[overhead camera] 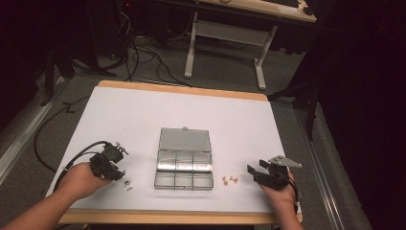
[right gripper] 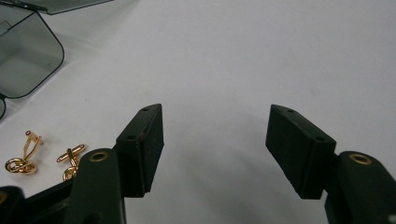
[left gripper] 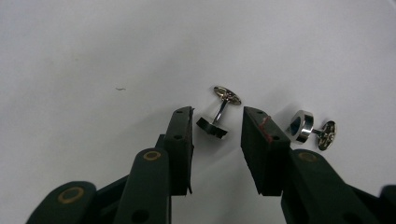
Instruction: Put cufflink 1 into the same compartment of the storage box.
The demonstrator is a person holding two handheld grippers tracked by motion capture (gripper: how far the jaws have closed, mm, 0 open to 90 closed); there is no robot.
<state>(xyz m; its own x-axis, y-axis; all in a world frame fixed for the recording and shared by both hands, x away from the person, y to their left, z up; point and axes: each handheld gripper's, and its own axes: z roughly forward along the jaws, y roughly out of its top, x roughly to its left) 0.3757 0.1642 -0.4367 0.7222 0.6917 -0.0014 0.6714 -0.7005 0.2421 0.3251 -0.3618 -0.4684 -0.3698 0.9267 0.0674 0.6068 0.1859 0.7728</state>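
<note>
A dim room with a cable-strewn grey floor and a white-legged desk at twelve o'clock surrounds the wood-edged table (overhead camera: 182,89), whose top is covered in a white sheet. At the centre of the sheet sits a clear plastic compartment box (overhead camera: 183,171), its lid (overhead camera: 184,139) folded back toward twelve o'clock and its six cells visible in two rows of three. At about eight o'clock from the box, the left gripper (overhead camera: 117,168) is held in the person's left hand (overhead camera: 79,180), its black cable looping away toward nine o'clock. Its jaws stand partly open and grip nothing; in the left gripper view they straddle a silver cufflink (left gripper: 218,112) lying on the sheet, with a gap visible on either side of it, so the pads are not pressing on it. A second silver cufflink (left gripper: 310,129) lies just outside the jaw at three o'clock in that view, close to the first but apart from it. In the high view the silver pair shows as small bright specks between the left gripper and the box. At about four o'clock from the box, the right gripper (overhead camera: 256,173), topped by its grey three-cornered plate, rests in the right hand (overhead camera: 280,194) with its jaws spread wide over bare sheet, holding nothing. Two gold cufflinks (overhead camera: 230,179) lie side by side between the box and the right gripper; in the right gripper view they sit at eight o'clock, beyond the nearer jaw, with a corner of the box at ten o'clock.
</note>
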